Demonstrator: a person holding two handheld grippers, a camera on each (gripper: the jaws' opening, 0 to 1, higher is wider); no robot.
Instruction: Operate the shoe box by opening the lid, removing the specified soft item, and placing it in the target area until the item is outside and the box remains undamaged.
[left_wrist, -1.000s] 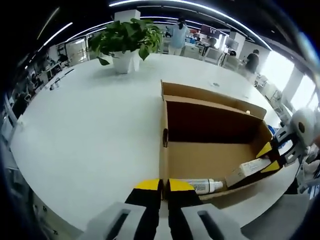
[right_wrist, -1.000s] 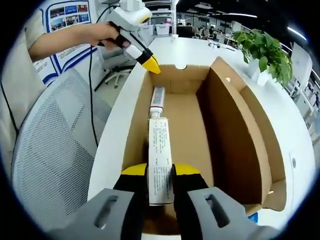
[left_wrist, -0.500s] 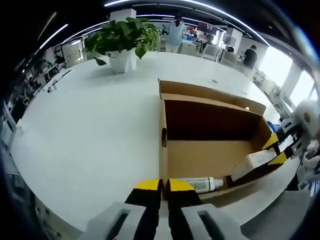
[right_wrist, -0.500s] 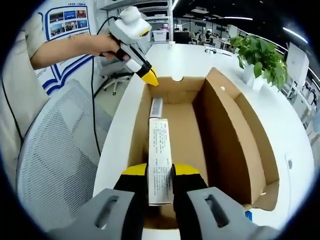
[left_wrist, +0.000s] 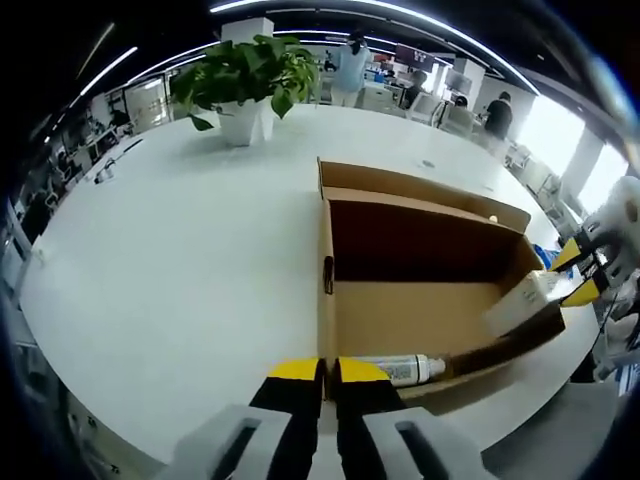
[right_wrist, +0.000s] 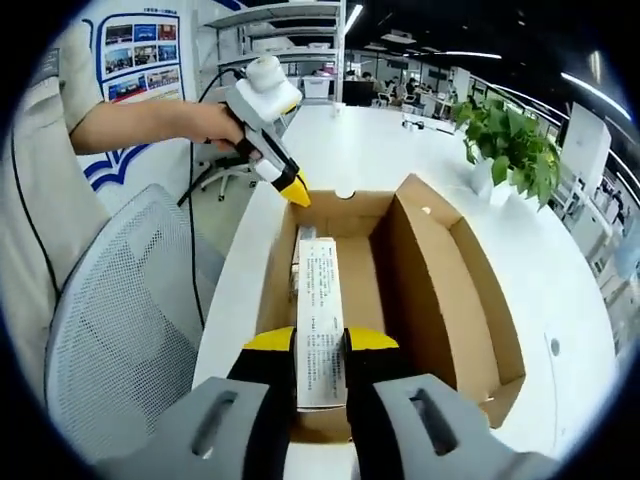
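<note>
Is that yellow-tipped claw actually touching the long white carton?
Touching: in the right gripper view the right claw has both jaws pressed against the sides of the white carton, with no gap.

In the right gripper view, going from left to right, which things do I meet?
Sleeve → mesh chair → long white carton in the right hand-held gripper → cardboard box wall → potted plant.

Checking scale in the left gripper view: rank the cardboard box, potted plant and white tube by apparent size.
1. Cardboard box
2. Potted plant, though it sits farther away, so its true size is unsure
3. White tube
</note>
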